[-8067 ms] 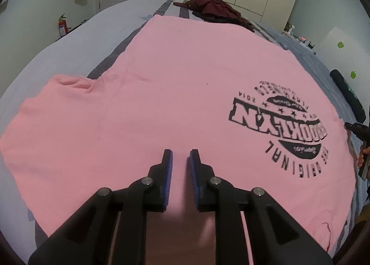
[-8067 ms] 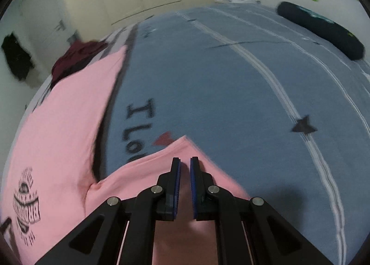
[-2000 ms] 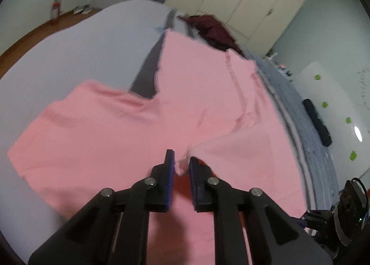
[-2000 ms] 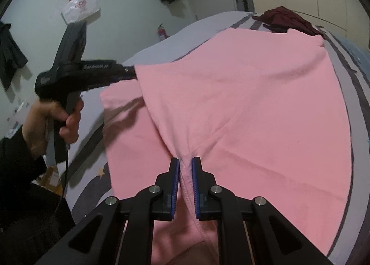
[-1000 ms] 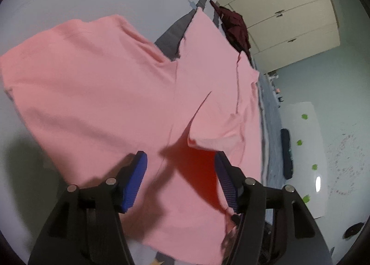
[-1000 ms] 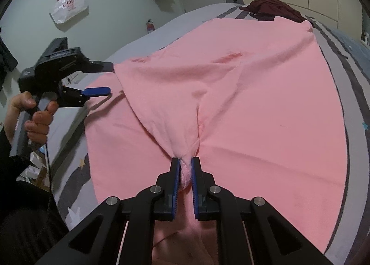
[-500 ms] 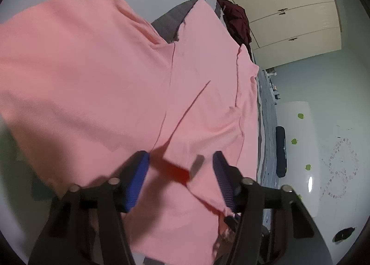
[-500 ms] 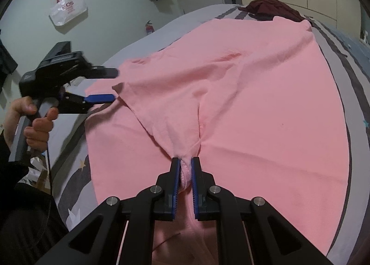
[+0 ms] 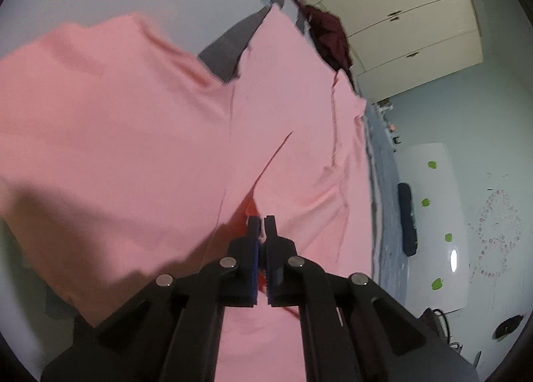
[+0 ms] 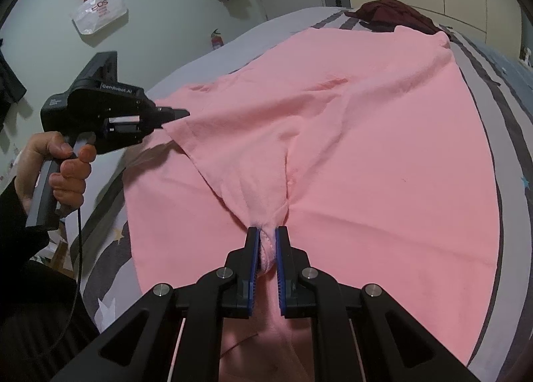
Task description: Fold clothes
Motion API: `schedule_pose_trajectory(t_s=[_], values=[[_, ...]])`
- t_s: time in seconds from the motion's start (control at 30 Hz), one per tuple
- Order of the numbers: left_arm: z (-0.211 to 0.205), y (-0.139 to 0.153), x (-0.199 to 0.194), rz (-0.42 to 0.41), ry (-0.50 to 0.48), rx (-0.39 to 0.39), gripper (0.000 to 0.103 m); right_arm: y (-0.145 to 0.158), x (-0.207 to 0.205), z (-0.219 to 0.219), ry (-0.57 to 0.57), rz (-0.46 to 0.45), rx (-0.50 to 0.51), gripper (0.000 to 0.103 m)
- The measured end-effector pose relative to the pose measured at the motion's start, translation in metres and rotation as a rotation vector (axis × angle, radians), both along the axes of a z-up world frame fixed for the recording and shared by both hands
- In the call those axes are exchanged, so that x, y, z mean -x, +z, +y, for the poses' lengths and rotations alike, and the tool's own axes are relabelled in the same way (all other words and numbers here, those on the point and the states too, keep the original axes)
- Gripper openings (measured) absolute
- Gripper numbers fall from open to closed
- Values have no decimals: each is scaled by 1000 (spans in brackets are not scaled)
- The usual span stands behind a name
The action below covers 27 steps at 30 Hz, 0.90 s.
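A pink T-shirt (image 9: 133, 132) lies spread on the bed, with one side folded over the body (image 10: 383, 165). In the left wrist view my left gripper (image 9: 261, 222) is shut at the edge of the folded flap. The right wrist view shows the left gripper (image 10: 181, 113), held by a hand (image 10: 66, 165), pinching the flap's corner, which hangs lifted with a shadow under it. My right gripper (image 10: 266, 232) is shut on a bunched fold of the shirt near its front edge.
A dark red garment (image 10: 393, 12) lies at the bed's far end, before cream wardrobe doors (image 9: 399, 15). The bed cover (image 10: 110, 232) is grey with stripes and stars. A dark bolster (image 9: 408, 218) lies at the far side. A fire extinguisher (image 10: 216, 38) stands by the wall.
The left gripper's jaws, wide apart a second ago, have shut on the flap's corner. The right gripper has kept its grip and place.
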<state>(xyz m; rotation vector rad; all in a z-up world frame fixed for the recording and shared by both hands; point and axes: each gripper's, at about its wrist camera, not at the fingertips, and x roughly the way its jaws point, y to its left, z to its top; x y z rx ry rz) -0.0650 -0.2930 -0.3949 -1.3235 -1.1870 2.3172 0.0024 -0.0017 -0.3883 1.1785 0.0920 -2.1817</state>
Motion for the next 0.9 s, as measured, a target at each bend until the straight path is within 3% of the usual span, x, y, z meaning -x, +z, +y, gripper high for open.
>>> schedule_pose_trajectory(t_s=[0.3, 0.9], values=[[-29, 36, 5, 106, 28, 40, 1, 5, -5, -31, 59, -1, 5, 9], [-126, 54, 6, 128, 98, 138, 1, 9, 0, -122, 165, -43, 70, 8]])
